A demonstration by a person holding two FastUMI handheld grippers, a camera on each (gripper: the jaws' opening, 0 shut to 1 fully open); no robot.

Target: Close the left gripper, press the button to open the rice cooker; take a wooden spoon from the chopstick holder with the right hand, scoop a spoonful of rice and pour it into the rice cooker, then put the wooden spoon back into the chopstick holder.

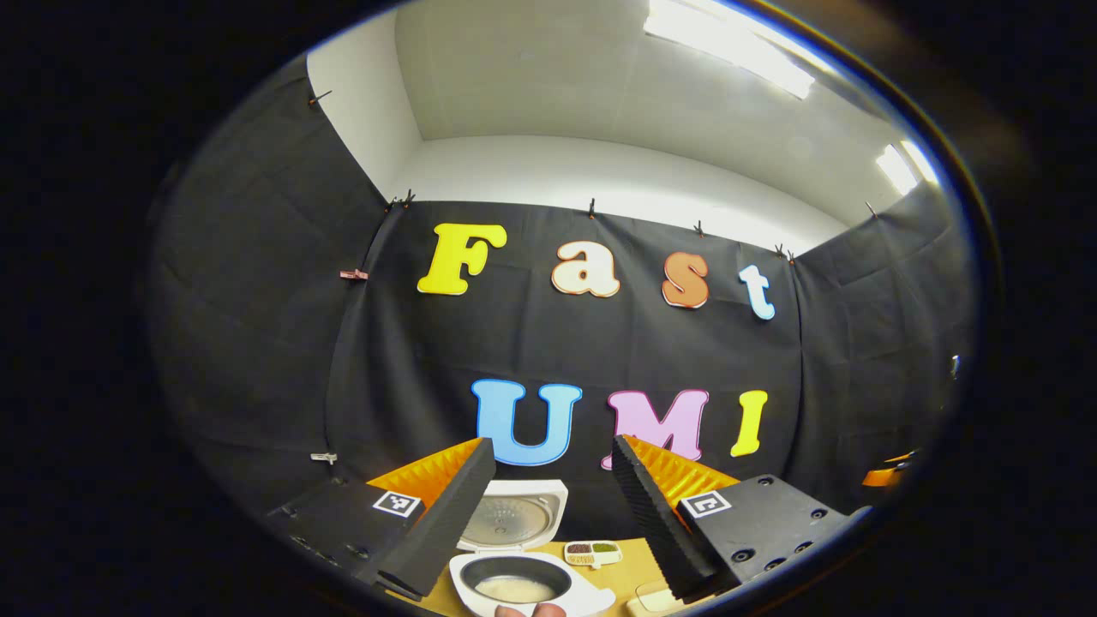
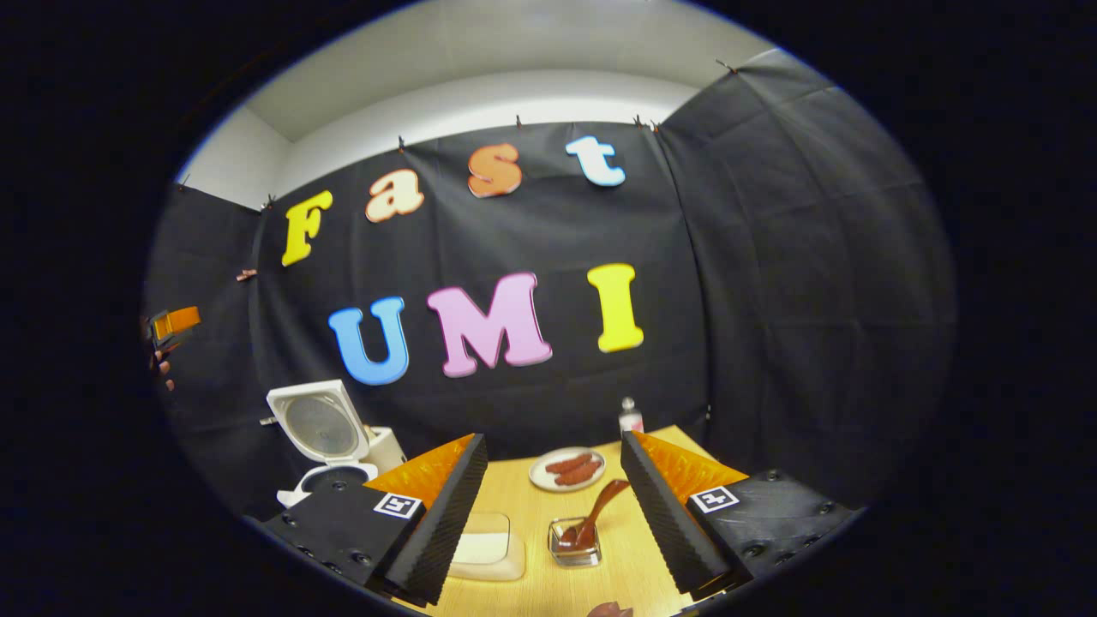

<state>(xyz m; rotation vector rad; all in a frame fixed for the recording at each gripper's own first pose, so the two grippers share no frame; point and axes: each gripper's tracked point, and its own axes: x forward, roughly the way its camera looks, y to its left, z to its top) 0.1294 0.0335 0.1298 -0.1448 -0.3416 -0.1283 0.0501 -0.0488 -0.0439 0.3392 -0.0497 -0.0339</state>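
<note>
Rice cooker (image 1: pixel 514 557) sits on the counter (image 1: pixel 621 576) w/ lid up; lid's inner face (image 1: pixel 514 518) stands upright behind the pot, and pale rice shows at the bottom of the dark inner pot (image 1: pixel 514 587). In right gripper view the same cooker (image 2: pixel 330 446) is far left, lid tilted open twd the camera. Wooden spoon (image 2: pixel 591 518) stands in the small clear chopstick holder (image 2: pixel 574 544) at counter centre, bowl end down, handle leaning up to the right; nothing touches it. Just left of holder is a clear container w/ white rice (image 2: pixel 484 548), partly hidden by the right gripper's finger. Behind holder: a plate w/ reddish sausages (image 2: pixel 567 470), and farther back near the cloth wall a small bottle (image 2: pixel 631 417). In left gripper view a small divided dish w/ dark and green grains (image 1: pixel 593 551) sits right of the cooker. Left hand-held gripper (image 1: pixel 548 514) has fingers wide apart, framing the cooker from above, holding nothing. Right hand-held gripper (image 2: pixel 548 514) is also spread apart, empty, spoon and holder between its fingers but farther off, no contact. Left gripper seen again at far left edge of right gripper view, held by a hand (image 2: pixel 161 364).
</note>
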